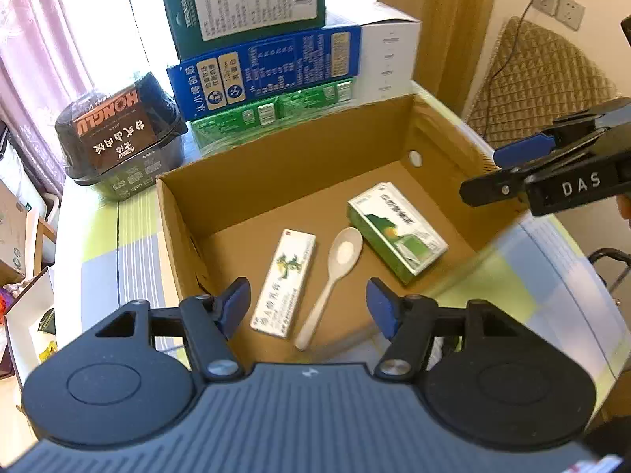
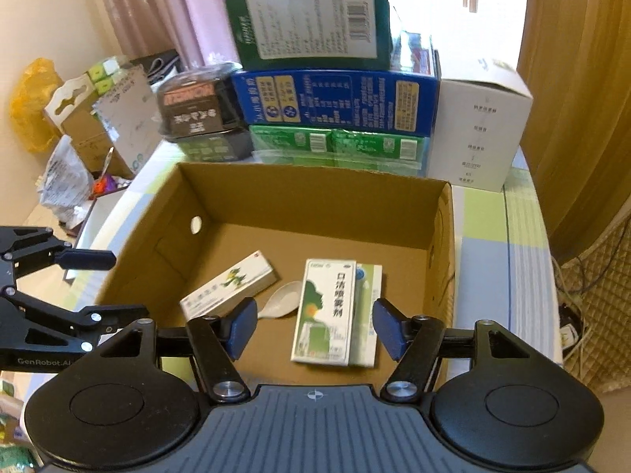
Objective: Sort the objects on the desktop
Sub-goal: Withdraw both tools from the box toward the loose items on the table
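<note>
An open cardboard box (image 1: 189, 236) (image 2: 443, 236) stands on the table. On its floor lie a long white carton with a green plant print (image 1: 284, 282) (image 2: 228, 285), a white spoon (image 1: 335, 272) (image 2: 282, 301) and a green-and-white spray carton (image 1: 396, 230) (image 2: 329, 311). My left gripper (image 1: 308, 307) hovers open over the box's near edge, above the long carton and spoon, with nothing held. My right gripper (image 2: 312, 327) is open too, with the spray carton below between its fingers, untouched. Each gripper shows in the other's view, the right gripper (image 1: 508, 173) at the box's right and the left gripper (image 2: 98, 283) at its left.
Behind the box stand a dark green carton (image 1: 244, 4) on a blue carton (image 1: 264, 75) on green packs (image 1: 272, 118), a white box (image 1: 388, 59) and a dark bowl pack (image 1: 118, 134). The striped tablecloth (image 1: 110, 244) shows either side. Floor clutter lies left; a quilted chair (image 1: 532, 79) is right.
</note>
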`<state>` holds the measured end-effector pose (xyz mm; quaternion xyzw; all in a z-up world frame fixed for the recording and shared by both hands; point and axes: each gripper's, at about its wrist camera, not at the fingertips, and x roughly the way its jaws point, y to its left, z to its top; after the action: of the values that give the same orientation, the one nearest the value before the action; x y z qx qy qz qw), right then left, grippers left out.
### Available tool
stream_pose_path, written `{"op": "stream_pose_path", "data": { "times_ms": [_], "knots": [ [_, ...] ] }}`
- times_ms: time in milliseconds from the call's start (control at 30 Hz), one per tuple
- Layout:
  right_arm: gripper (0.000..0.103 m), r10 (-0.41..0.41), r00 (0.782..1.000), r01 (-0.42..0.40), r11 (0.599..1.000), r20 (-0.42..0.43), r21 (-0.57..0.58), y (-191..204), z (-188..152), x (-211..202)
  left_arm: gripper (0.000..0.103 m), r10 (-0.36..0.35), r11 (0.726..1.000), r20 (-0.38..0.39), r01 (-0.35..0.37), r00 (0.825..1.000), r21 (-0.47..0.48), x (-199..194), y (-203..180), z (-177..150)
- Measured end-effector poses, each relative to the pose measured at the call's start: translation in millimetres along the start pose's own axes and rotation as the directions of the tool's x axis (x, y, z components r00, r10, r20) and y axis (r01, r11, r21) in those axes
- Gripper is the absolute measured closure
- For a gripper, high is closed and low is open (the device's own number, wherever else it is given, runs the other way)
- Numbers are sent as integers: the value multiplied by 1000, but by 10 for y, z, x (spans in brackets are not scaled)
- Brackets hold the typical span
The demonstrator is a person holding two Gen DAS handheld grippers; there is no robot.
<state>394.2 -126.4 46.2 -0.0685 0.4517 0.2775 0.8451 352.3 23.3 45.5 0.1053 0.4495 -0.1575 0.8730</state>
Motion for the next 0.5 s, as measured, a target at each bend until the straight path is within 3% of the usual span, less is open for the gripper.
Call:
{"op": "stream_pose_path", "data": {
  "times_ms": [300,500],
  "knots": [
    [26,-1,1000,2,998,21,-65,334,-461,-457,27,5,1000,22,-5,1000,27,-519,-302,-360],
    [21,7,1000,-4,996,30,-88,480,-731,-707,23,23,999,7,-24,1000,26,-770,-473,-663]
  ]
}}
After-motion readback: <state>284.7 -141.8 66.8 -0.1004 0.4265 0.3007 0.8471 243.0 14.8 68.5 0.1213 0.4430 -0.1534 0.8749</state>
